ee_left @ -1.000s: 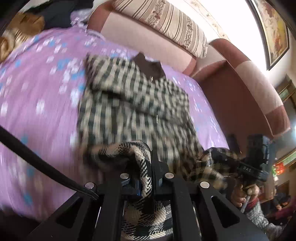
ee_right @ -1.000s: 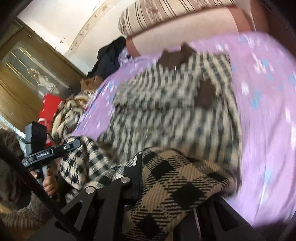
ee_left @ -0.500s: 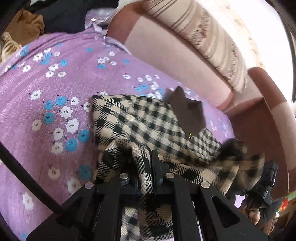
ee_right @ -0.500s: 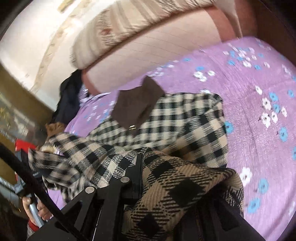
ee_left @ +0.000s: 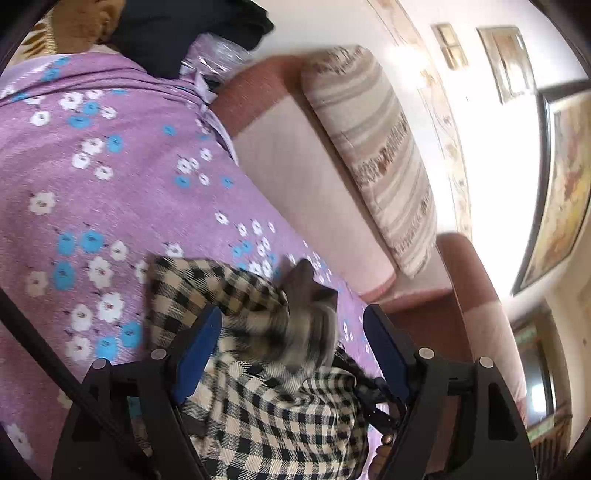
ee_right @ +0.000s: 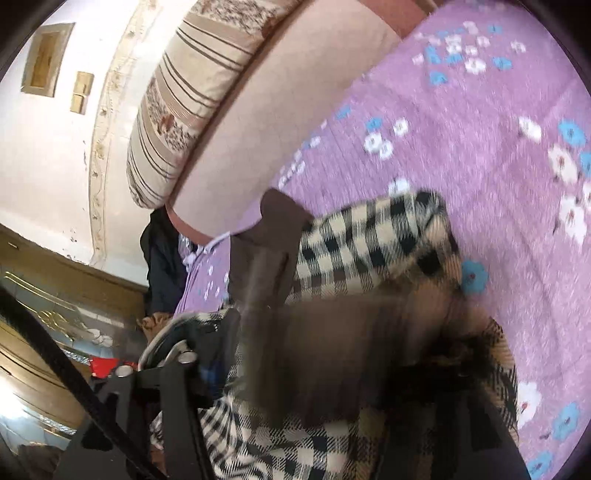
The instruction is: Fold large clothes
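Observation:
A beige and black checked garment (ee_left: 266,402) with a brown collar (ee_left: 306,280) lies folded on the purple flowered bedspread (ee_left: 92,177). My left gripper (ee_left: 291,332) is open, its blue-padded fingers (ee_left: 197,343) wide apart on either side of the folded cloth. In the right wrist view the same garment (ee_right: 369,251) and its brown collar (ee_right: 273,229) lie just ahead. My right gripper (ee_right: 325,354) is low over the cloth; blurred fabric covers its fingers, so its state is hidden.
A pink and brown headboard (ee_left: 295,166) with a striped pillow (ee_left: 376,155) runs along the far side of the bed. Dark clothes (ee_left: 177,29) are piled at the bed's corner. A framed picture (ee_left: 561,192) hangs on the wall.
Both grippers carried the lower hem forward over the garment toward the collar. My left gripper has opened and let go of the cloth. The garment now lies folded in half.

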`<action>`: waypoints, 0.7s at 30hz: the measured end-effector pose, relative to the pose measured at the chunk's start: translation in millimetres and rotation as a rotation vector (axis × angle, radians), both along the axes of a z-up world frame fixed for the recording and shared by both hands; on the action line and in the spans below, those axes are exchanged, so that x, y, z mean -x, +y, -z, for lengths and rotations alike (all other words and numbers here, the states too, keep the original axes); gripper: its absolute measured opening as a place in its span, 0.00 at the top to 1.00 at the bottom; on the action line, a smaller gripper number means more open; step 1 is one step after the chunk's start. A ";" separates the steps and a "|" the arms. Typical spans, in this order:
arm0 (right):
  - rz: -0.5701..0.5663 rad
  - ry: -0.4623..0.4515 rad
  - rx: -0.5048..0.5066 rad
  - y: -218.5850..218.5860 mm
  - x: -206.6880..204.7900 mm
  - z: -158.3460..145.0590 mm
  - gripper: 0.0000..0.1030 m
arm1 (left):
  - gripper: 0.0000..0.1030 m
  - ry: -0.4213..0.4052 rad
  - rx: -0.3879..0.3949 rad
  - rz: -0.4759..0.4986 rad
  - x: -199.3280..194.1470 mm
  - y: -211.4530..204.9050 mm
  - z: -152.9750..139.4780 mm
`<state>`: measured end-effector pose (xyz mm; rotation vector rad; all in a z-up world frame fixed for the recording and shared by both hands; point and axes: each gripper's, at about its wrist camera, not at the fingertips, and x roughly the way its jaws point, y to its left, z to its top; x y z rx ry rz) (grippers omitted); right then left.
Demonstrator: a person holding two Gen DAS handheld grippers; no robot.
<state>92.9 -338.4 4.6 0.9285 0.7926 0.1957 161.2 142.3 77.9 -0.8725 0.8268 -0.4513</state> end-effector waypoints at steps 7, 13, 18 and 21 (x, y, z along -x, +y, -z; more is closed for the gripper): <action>0.067 0.001 0.108 -7.9 10.5 -13.3 0.37 | 0.25 0.046 -0.256 0.004 3.2 -11.8 2.0; 0.008 0.054 0.305 -5.3 30.7 -22.6 0.37 | 0.25 0.071 -0.471 0.147 21.6 -26.9 18.8; -0.066 0.128 0.426 -6.4 66.7 -6.7 0.37 | 0.25 0.082 -0.521 0.226 48.7 -22.2 32.7; -0.111 0.144 0.435 -3.7 93.4 -2.7 0.37 | 0.25 0.082 -0.524 0.281 66.2 -22.4 39.7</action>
